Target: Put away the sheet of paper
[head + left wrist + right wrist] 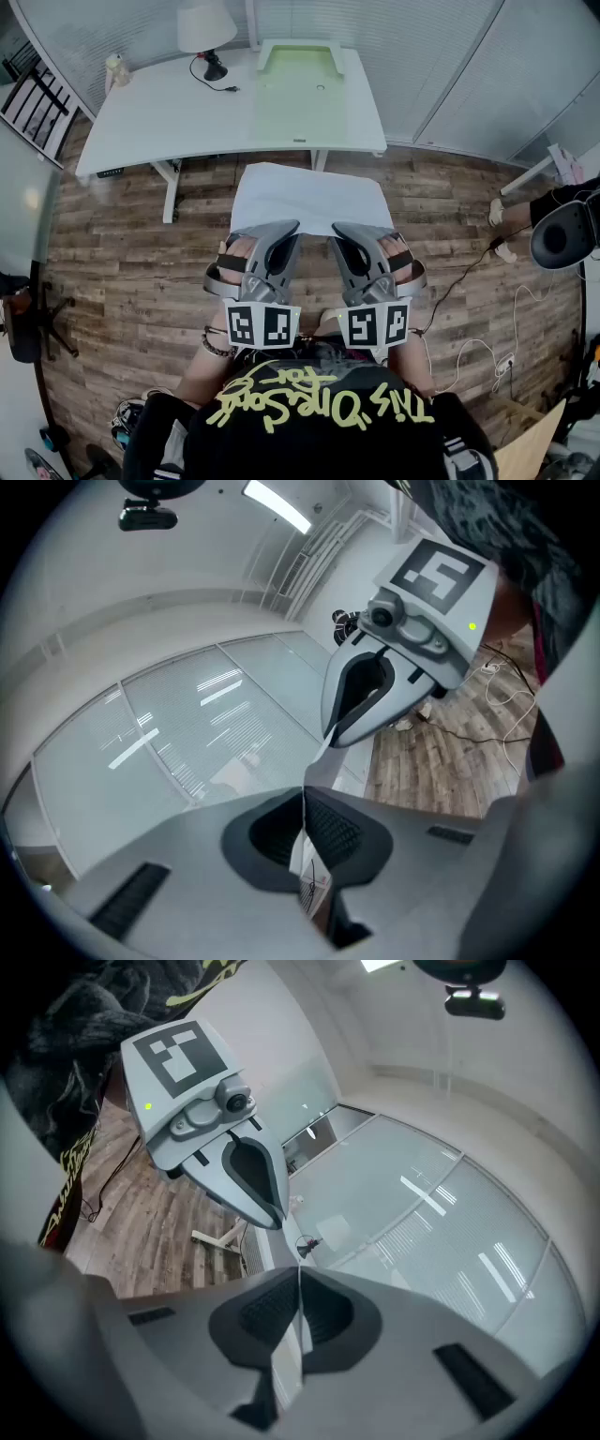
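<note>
The white sheet of paper (305, 195) hangs in the air in front of me, above the wooden floor. My left gripper (284, 228) is shut on its near edge at the left, and my right gripper (345, 230) is shut on the same edge at the right. In the left gripper view the paper (307, 860) shows edge-on, pinched in my left gripper (303, 794), with the other gripper (375, 686) just beyond. The right gripper view has the paper (298, 1330) clamped in my right gripper (299, 1274).
A white desk (178, 117) stands ahead, carrying a pale green flat folder or tray (300, 89), a lamp (206, 28) and a small bottle (117, 67). At the right are someone's feet (502, 230), a black chair (562, 234) and cables (478, 347) on the floor.
</note>
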The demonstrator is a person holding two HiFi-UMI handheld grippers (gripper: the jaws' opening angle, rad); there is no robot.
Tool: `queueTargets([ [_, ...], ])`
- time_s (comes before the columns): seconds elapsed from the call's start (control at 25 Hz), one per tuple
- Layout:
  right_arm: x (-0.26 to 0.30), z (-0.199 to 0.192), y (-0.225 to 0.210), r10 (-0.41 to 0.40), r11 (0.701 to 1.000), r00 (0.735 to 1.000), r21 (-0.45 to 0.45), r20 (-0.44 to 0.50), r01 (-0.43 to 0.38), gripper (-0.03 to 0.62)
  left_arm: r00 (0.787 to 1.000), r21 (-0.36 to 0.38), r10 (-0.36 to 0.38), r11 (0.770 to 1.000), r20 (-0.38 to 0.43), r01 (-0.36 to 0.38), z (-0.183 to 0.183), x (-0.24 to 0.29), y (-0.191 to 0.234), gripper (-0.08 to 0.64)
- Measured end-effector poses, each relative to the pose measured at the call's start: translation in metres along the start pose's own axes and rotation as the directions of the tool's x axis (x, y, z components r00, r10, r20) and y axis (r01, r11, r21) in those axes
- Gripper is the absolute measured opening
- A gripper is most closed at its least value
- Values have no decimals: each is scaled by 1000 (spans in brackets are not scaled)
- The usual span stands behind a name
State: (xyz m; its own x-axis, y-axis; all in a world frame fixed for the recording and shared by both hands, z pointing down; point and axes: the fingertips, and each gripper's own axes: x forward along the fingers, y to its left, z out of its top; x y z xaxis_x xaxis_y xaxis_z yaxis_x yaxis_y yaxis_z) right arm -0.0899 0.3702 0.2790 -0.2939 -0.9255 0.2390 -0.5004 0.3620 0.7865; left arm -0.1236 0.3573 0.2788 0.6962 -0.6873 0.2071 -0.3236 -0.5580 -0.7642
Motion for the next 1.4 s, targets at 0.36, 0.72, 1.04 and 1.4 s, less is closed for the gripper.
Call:
queueTargets([
  [0.36,2,-3,2,-6,1000,1000,0,-7,6,6,1000,-1,-11,1000,3,11,-3,3,-3,8],
  [0.72,4,-6,3,10,1000,1000,6,-12,-10,6,1000,-3,-14,1000,-4,14,-2,6,-1,8],
  [1.04,13,-5,0,-16,1000,1000,10,-7,16,8,1000,-13,-22,1000,8,22,-7,8,2,8],
  [1.4,22,-13,1,-25,999,998,19,-56,26,9,999,-40,-41,998,21,41,-16,12,1,8],
])
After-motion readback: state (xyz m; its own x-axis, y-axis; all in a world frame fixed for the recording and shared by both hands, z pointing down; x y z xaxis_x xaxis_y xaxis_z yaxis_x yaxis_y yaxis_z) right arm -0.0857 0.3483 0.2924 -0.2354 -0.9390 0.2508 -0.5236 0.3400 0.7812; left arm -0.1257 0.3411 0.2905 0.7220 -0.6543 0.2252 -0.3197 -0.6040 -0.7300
